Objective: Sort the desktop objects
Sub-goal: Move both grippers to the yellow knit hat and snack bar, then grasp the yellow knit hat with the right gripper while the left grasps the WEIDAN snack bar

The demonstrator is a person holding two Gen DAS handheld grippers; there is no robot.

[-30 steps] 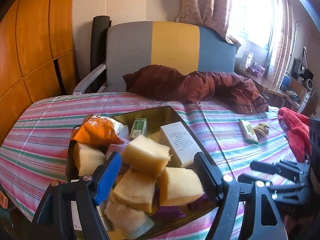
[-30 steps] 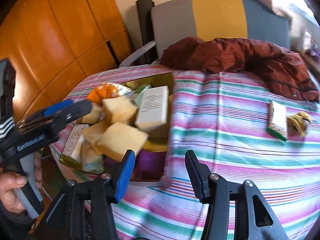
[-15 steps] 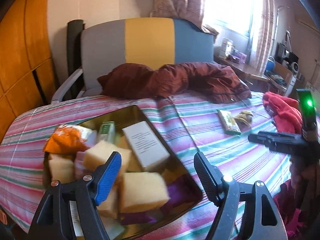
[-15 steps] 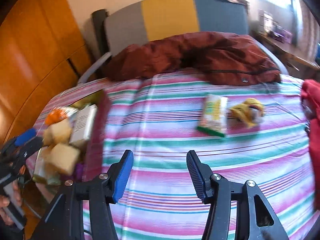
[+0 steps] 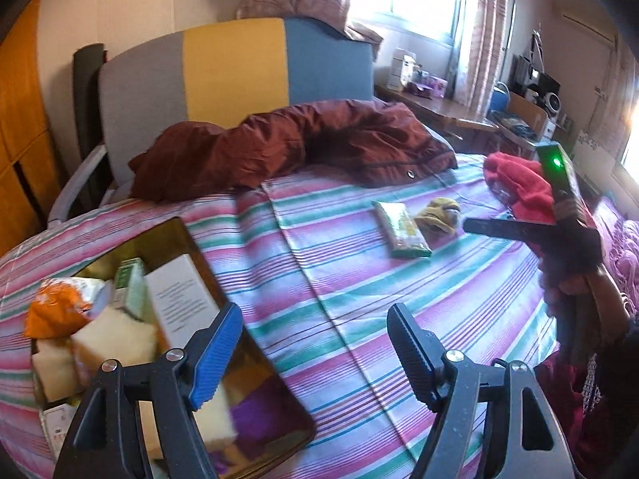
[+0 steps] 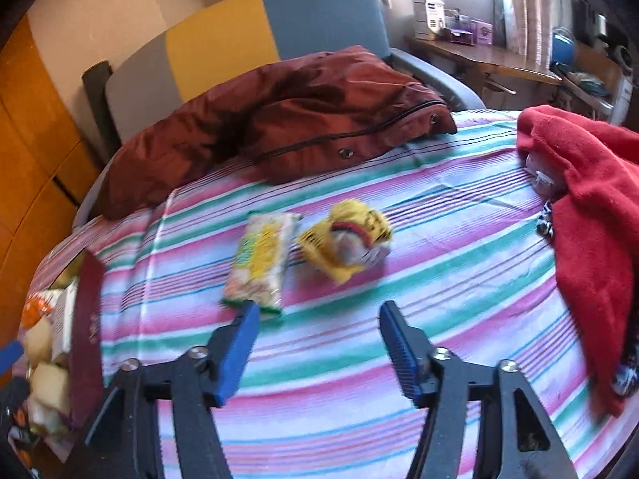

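The right gripper [image 6: 315, 343], ribbed blue pads on black plastic arms, has its jaws opening with nothing between them. Just ahead of its left jaw lies a flat, crinkly green-and-yellow snack packet [image 6: 261, 263] on the striped cloth [image 6: 439, 239] of the worktop; a crumpled yellow wrapper [image 6: 347, 239] sits beside it. The left gripper [image 5: 315, 343] is released and empty; left of its jaws, a shiny tray [image 5: 279, 411] holds spongy yellow blocks [image 5: 116, 339] and a white carton [image 5: 179, 299].
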